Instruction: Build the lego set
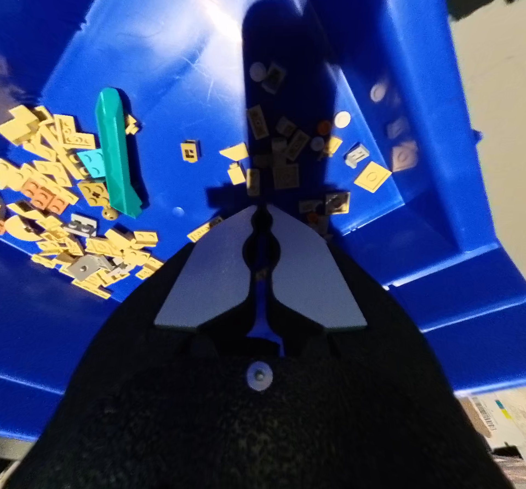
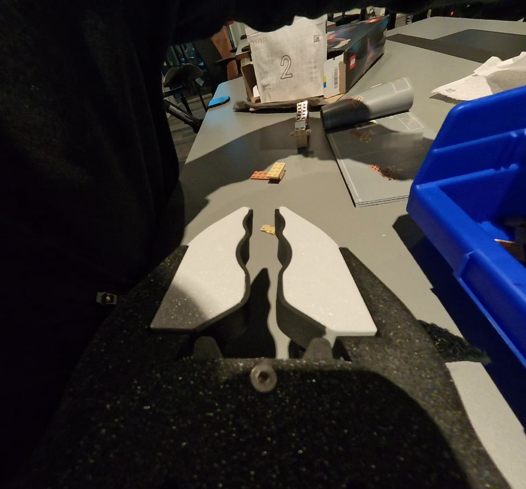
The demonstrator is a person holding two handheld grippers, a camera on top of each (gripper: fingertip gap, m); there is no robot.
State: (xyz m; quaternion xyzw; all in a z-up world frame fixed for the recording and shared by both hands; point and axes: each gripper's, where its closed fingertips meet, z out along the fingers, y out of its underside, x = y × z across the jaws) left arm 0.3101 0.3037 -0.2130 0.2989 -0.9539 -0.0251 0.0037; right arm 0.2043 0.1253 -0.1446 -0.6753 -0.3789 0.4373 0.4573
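My left gripper [image 1: 260, 208] is down inside a blue bin [image 1: 421, 82], and its fingertips are closed together. A small tan plate [image 1: 252, 181] lies just beyond the tips, in the gripper's shadow. Loose tan pieces [image 1: 57, 168] are heaped at the bin's left, next to a long teal piece [image 1: 115, 151]. My right gripper [image 2: 263, 220] is open over the grey table [image 2: 327, 219]. A tiny tan piece [image 2: 268, 229] lies between its fingers, close to the right finger [image 2: 307, 262], and is not pressed by both. Farther off lies a tan and brown plate assembly [image 2: 270, 175], and a small upright build [image 2: 301, 125] stands behind it.
An open instruction booklet [image 2: 378, 162] lies right of the assembly. The blue bin [image 2: 469, 205] stands at the right edge. A white numbered bag [image 2: 287, 65] and a dark set box [image 2: 361, 48] stand at the back. A person's dark clothing [image 2: 85, 133] fills the left. Spacing between my two grippers at the tips: around 20 cm.
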